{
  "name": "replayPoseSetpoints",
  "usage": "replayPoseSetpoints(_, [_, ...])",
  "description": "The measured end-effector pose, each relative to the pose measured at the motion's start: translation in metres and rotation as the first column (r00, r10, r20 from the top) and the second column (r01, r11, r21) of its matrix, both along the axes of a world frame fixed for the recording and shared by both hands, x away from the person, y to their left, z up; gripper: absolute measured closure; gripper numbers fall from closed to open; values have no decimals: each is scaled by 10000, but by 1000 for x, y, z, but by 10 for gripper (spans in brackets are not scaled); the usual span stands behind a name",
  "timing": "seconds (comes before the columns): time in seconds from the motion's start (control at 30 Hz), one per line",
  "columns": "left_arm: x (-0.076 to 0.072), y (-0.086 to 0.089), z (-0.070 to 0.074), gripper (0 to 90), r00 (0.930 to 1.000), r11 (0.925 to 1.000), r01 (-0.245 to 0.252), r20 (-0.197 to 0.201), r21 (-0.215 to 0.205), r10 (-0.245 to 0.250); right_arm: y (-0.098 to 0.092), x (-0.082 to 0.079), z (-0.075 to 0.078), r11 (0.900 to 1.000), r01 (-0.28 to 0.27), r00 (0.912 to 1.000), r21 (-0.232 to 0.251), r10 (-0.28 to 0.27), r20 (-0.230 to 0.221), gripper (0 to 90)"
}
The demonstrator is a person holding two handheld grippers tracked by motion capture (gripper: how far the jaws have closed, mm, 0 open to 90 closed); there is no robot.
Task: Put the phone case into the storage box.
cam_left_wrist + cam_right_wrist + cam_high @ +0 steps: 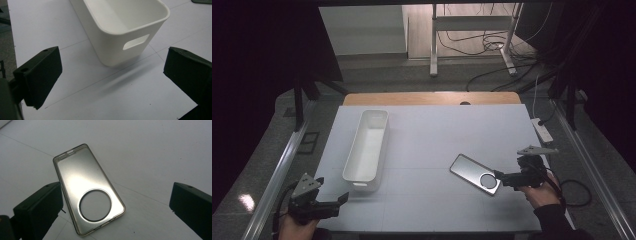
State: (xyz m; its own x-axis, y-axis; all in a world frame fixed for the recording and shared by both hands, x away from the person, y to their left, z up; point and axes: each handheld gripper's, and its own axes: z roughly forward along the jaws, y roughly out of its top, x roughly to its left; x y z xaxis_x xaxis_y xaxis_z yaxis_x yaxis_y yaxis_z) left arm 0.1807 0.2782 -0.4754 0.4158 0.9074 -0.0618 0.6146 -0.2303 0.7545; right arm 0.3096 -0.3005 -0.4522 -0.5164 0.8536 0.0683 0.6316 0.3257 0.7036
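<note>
A translucent phone case (475, 173) with a round camera hole lies flat on the white table (437, 135), right of centre. My right gripper (503, 179) sits just right of it, open. In the right gripper view the case (85, 187) lies between the jaws, its long edge close to the left fingertip (40, 207), and the gripper (116, 207) touches nothing. A long white bin (367, 145) stands empty at the left. My left gripper (337, 204) hovers open near the table's front left corner. Its own view shows the bin's handle end (125, 32) just ahead of the gripper (116, 75).
A white power strip (542, 129) lies off the table's right edge. Metal rails (287, 160) run along both sides. A wooden strip (432, 98) borders the far edge. Beyond it stand a metal stand (472, 30) and floor cables (497, 45).
</note>
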Motion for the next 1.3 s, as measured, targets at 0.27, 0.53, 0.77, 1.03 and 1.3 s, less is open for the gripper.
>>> replayPoseSetpoints(0.27, [0, 0, 0, 26, 10000, 10000, 14, 4, 62, -14, 7, 9, -1, 10000, -54, 9999, -83, 53, -102, 0])
replayPoseSetpoints(0.53, [0, 0, 0, 26, 10000, 10000, 7, -2, 37, -7, 16, 19, -2, 9998, -113, 9997, -192, 109, -203, 0])
replayPoseSetpoints(0.77, [0, 0, 0, 26, 10000, 10000, 9, 8, 51, -9, 23, 26, -2, 9995, -30, 9996, -302, 21, -297, 0])
replayPoseSetpoints(1.03, [0, 0, 0, 26, 10000, 10000, 20, 12, 68, -20, 26, 29, -3, 9998, 39, 9984, -202, -51, -561, 0])
replayPoseSetpoints(1.3, [0, 0, 0, 26, 10000, 10000, 21, 15, 69, -21, 31, 28, -8, 9990, -48, 9965, -446, 10, -840, 111])
